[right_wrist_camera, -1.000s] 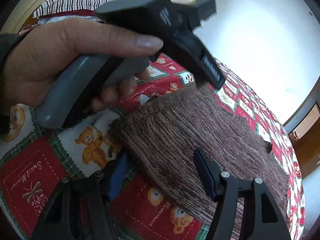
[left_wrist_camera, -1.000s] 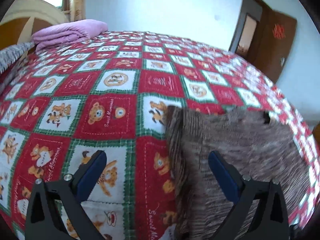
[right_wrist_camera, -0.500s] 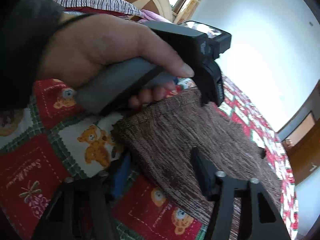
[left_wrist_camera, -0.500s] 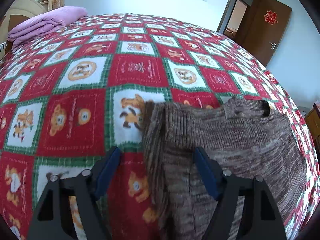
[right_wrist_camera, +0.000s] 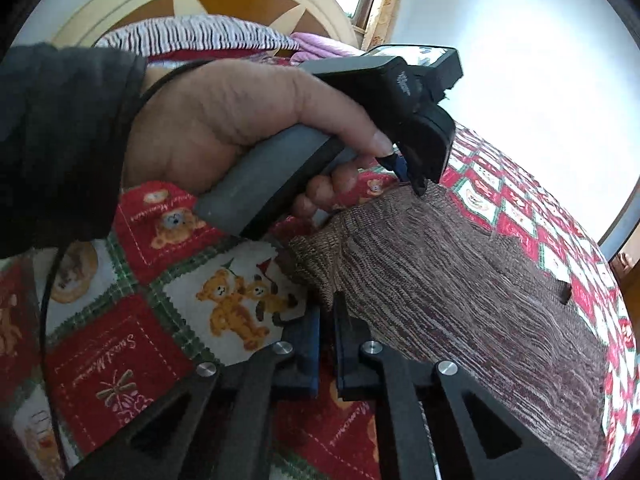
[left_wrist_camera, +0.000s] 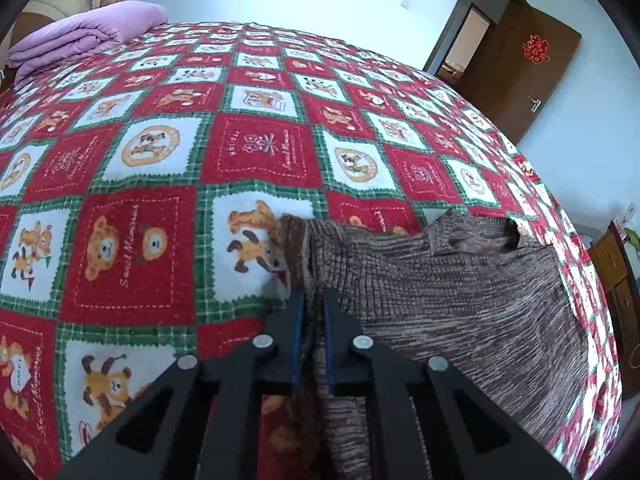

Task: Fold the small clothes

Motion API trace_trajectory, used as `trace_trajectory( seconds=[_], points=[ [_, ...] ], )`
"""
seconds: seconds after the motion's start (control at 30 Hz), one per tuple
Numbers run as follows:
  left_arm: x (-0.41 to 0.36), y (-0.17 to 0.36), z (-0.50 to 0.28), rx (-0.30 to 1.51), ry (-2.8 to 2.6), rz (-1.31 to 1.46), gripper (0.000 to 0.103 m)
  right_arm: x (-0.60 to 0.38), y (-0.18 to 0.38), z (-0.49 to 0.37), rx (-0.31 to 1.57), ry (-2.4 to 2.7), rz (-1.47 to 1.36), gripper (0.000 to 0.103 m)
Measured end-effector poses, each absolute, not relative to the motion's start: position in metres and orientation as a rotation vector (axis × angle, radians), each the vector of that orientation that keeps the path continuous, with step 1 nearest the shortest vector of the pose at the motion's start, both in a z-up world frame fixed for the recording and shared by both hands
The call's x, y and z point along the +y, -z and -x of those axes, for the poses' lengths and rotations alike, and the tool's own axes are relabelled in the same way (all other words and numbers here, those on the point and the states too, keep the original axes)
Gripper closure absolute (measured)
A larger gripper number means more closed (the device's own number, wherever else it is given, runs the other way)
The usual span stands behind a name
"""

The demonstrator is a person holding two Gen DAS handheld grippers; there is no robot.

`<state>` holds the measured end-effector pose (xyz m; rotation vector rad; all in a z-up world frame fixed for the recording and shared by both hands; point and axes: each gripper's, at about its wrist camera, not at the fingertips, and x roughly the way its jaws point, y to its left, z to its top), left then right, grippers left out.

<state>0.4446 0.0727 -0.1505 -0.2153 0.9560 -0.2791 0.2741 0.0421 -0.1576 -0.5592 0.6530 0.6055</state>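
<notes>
A small brown knitted sweater (left_wrist_camera: 460, 300) lies on the red, white and green bear-print bedspread (left_wrist_camera: 160, 184); it also shows in the right wrist view (right_wrist_camera: 460, 280). My left gripper (left_wrist_camera: 313, 300) is shut on the sweater's left edge, near a ribbed corner. My right gripper (right_wrist_camera: 328, 312) is shut on the sweater's near ribbed edge. The left gripper, held in a hand, also shows in the right wrist view (right_wrist_camera: 412, 180), pinching the far corner of the same edge.
A folded purple blanket (left_wrist_camera: 80, 40) lies at the bed's far left by the headboard (right_wrist_camera: 200, 0). A striped pillow (right_wrist_camera: 192, 32) lies by the headboard. A brown door (left_wrist_camera: 524, 64) stands open at the far right. The bed's right edge drops beyond the sweater.
Both grippers were open around the sweater's edge; both have now closed on it. The left gripper moved in onto the left edge.
</notes>
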Motion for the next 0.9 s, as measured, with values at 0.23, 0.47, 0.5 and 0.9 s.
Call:
trace_trajectory(
  seconds=[0.23,0.47,0.5,0.9],
  points=[
    [0.073,0.132,-0.444,0.936,0.290,0.280,0.095,0.020,0.143,-0.271,0.645,-0.594,0.448,0.099],
    [0.062,0.114,-0.444,0.913,0.329,0.338,0.095,-0.016,0.124,-0.280,0.652,-0.566,0.334,0.099],
    [0.059,0.112,-0.444,0.909,0.332,0.339,0.095,-0.022,0.121,-0.282,0.652,-0.559,0.320,0.099],
    [0.011,0.082,-0.440,0.870,0.411,0.338,0.095,-0.084,0.104,-0.293,0.647,-0.506,0.167,0.099]
  ],
)
